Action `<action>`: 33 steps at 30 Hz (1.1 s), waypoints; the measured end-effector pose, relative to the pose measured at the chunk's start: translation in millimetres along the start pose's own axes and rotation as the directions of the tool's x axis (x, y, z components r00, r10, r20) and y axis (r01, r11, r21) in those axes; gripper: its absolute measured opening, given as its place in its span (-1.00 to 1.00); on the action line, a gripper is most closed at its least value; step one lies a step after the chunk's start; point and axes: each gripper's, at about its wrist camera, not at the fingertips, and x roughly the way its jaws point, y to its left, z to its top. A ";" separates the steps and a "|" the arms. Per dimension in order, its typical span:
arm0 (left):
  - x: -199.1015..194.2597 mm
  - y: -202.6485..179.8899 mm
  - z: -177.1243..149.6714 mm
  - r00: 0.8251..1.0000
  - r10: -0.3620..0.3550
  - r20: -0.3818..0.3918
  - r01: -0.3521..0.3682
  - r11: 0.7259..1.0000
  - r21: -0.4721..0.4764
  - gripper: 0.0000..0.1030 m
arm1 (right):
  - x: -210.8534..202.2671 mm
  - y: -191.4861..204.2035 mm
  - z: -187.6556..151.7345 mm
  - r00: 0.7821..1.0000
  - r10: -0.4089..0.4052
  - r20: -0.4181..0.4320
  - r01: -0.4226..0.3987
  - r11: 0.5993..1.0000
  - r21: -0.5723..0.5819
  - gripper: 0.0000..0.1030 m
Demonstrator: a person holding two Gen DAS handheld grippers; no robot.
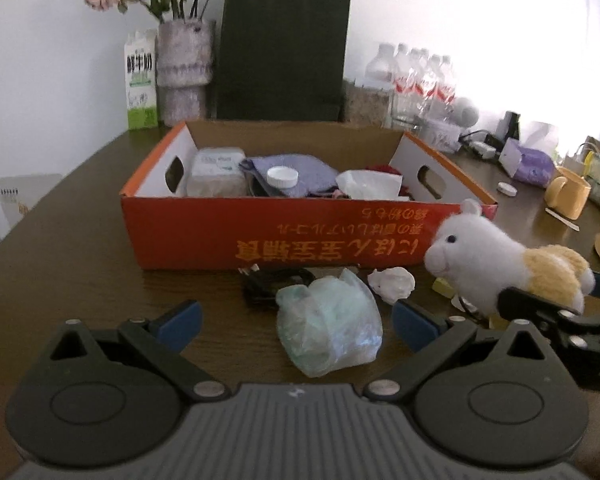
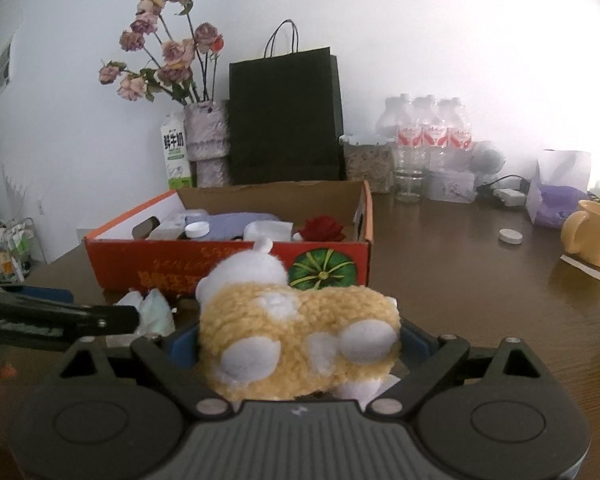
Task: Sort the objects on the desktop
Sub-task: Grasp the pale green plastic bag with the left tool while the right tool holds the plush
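White-and-tan plush toy (image 2: 296, 328) sits clamped between the right gripper's (image 2: 296, 346) jaws, above the table (image 2: 460, 280) near the orange box (image 1: 260, 232). The left gripper (image 1: 296, 320) gapes wide around a plastic bag (image 1: 328, 320), not touching.

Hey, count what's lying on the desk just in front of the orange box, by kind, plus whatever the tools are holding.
Plastic bag: 1
Crumpled tissue: 1
Black cable bundle: 1
Plush toy, held by the right tool: 1
Total: 4
The left tool is open and holds nothing.
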 end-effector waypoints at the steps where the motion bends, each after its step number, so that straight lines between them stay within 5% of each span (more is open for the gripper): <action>1: 3.3 -0.7 1.6 1.000 -0.003 -0.014 0.003 1.000 -0.004 1.00 | 0.0 -1.8 0.7 1.000 0.000 0.003 0.000 1.000 0.000 0.84; 12: 24.6 -5.3 6.3 0.993 -0.016 -0.114 0.014 1.000 -0.025 0.92 | 6.3 -9.6 2.1 1.000 -0.009 -0.002 0.009 1.000 0.002 0.84; 18: 28.1 -7.1 6.7 0.991 -0.022 -0.135 0.018 0.999 -0.029 0.56 | 13.1 -7.2 3.2 1.000 -0.018 -0.010 0.018 1.000 -0.001 0.85; 22: 30.2 -5.0 5.4 0.985 -0.066 -0.161 0.058 0.997 -0.054 0.10 | 15.6 -5.0 3.4 1.000 -0.021 -0.014 0.021 1.000 -0.010 0.85; 33: 17.8 2.4 2.6 0.986 -0.100 -0.134 0.092 0.994 -0.061 -0.09 | 12.5 0.6 3.2 1.000 -0.012 -0.013 0.012 1.000 -0.024 0.85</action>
